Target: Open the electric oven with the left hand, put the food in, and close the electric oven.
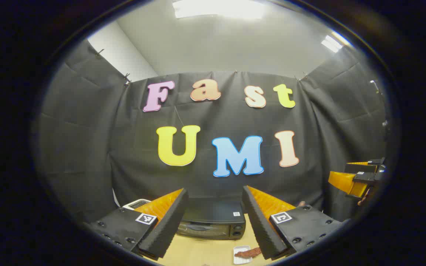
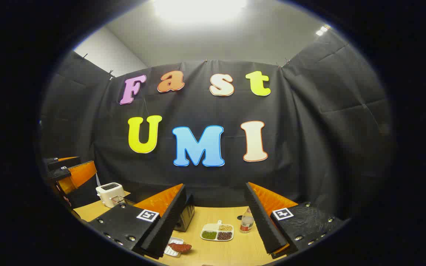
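Note:
A black electric oven (image 1: 213,220) stands on the wooden table with its glass door closed, straight ahead between my left gripper's (image 1: 215,221) open fingers. A reddish piece of food (image 1: 248,252) lies in a small white tray in front of the oven, to its right. In the right gripper view the same food (image 2: 179,247) sits low by my right gripper's left finger, and the oven's side (image 2: 185,216) peeks out behind that finger. My right gripper (image 2: 213,221) is open and holds nothing. It also appears at the far right (image 1: 357,177) of the left gripper view.
A white toaster (image 2: 109,192) stands at the back left of the table. A divided white dish (image 2: 217,232) with several kinds of grains and a small bottle (image 2: 247,221) sit ahead of my right gripper. The left gripper (image 2: 68,171) appears at the far left.

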